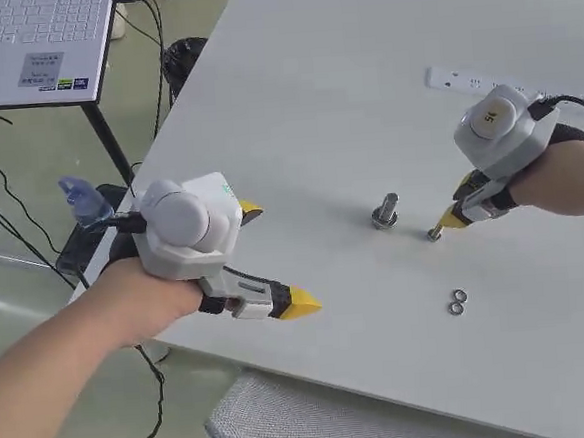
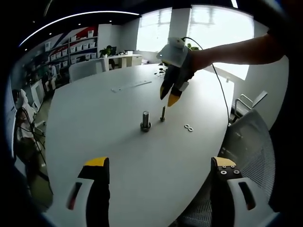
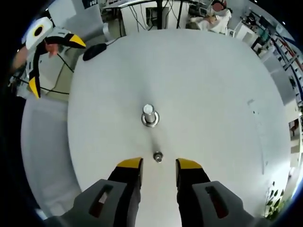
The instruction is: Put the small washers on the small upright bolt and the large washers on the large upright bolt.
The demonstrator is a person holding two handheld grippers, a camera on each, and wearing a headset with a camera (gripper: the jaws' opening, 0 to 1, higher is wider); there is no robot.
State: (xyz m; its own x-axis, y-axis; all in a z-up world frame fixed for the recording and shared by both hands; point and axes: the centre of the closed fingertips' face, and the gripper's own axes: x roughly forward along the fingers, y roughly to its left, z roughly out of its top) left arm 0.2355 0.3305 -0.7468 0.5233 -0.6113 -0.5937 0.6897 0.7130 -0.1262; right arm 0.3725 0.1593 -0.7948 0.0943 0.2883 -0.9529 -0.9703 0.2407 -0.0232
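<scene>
A large upright bolt [image 1: 386,212] stands near the middle of the white table [image 1: 314,97]. The small upright bolt [image 1: 434,233] is just to its right. Two small washers [image 1: 458,302] lie flat nearer the table's front edge. My right gripper [image 1: 452,218] hovers over the small bolt [image 3: 157,156], open, with nothing between its tips; the large bolt [image 3: 149,115] stands beyond. My left gripper [image 1: 275,255] hangs open and empty at the table's left edge, well short of the bolts. From it I see the large bolt [image 2: 145,120], small bolt [image 2: 163,113], washers [image 2: 189,127] and right gripper [image 2: 170,97].
A white power strip [image 1: 473,81] lies at the back right of the table. Off the left edge are a laptop [image 1: 29,37] on a stand, cables on the floor and a blue-capped bottle [image 1: 85,201]. A grey chair [image 1: 286,420] sits below the front edge.
</scene>
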